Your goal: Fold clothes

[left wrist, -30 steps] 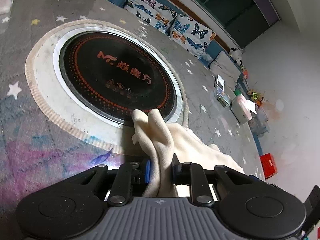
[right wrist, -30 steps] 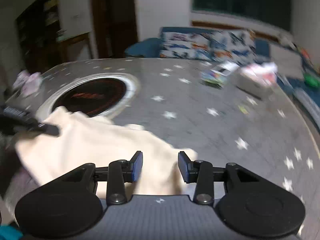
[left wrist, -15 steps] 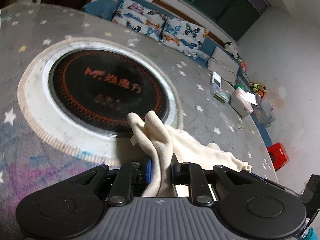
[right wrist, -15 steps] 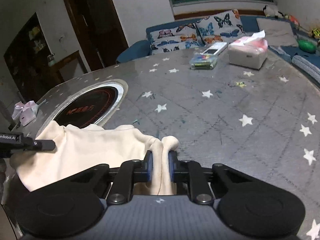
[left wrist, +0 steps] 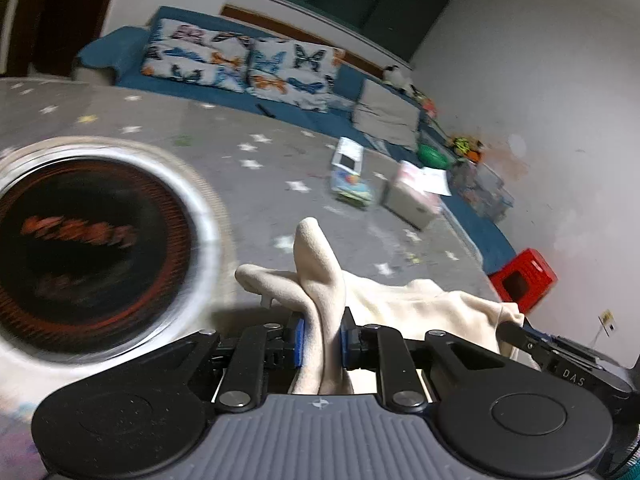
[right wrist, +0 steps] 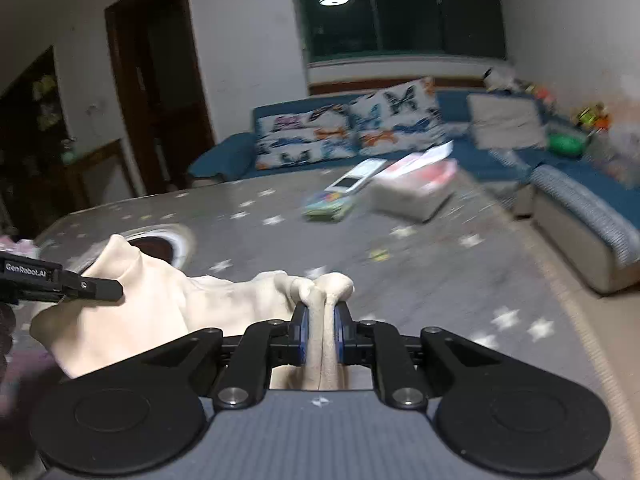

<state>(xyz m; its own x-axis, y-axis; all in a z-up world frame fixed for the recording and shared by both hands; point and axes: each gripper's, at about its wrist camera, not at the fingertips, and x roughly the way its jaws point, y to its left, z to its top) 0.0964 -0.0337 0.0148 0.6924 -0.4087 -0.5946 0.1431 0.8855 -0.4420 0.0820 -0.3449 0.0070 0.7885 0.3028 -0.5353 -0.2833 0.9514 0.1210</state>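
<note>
Gripping cream fleece garment | left claw, right claw pinch opposite edges beside round black cooktop | probably spreading it for folding

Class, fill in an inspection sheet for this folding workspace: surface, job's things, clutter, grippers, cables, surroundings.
Surface: grey star-print table cover with a round black cooktop set into it.
Job's things: one cream garment, bunched and held at two points.
Clutter: tissue box and remote at the far side.
Grippers: left gripper and right gripper both shut on the garment.
Cables: nothing seen.
Surroundings: blue sofa with butterfly cushions, dark window, red crate.
</note>
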